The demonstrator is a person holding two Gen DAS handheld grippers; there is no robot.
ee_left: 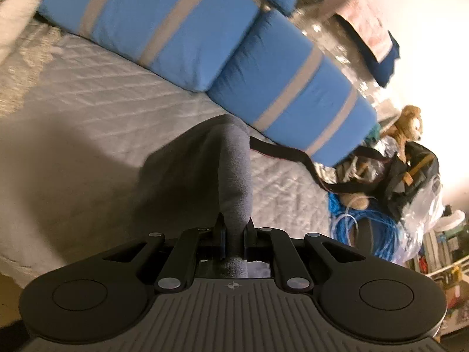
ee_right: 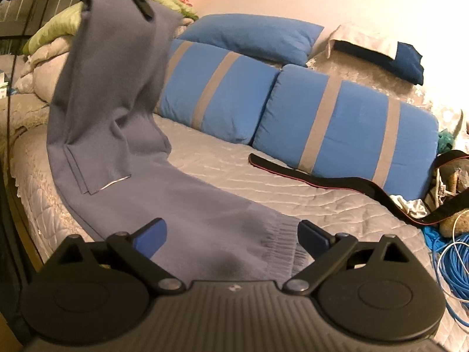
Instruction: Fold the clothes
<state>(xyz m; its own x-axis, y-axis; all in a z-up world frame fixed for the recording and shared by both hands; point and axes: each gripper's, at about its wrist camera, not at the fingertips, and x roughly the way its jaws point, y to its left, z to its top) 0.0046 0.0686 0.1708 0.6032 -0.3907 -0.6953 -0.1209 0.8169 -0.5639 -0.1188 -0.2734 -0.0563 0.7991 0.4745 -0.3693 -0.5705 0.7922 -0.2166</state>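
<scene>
A grey-blue knit garment (ee_right: pixel 123 135) lies along the left side of the quilted bed (ee_right: pixel 263 182), its far end lifted high. My left gripper (ee_left: pixel 234 228) is shut on a fold of this garment (ee_left: pixel 211 170) and holds it up above the bed; it shows at the top left of the right wrist view (ee_right: pixel 143 3). My right gripper (ee_right: pixel 231 239) is open and empty, its blue pads (ee_right: pixel 151 239) spread just above the garment's ribbed near end (ee_right: pixel 281 246).
Blue pillows with grey stripes (ee_right: pixel 346 126) line the back of the bed. A black strap (ee_right: pixel 322 180) lies across the quilt. Blue cable coils (ee_right: pixel 451 264), bags and a teddy bear (ee_left: pixel 407 129) sit at the right. Bedding (ee_right: pixel 52 44) is piled at the far left.
</scene>
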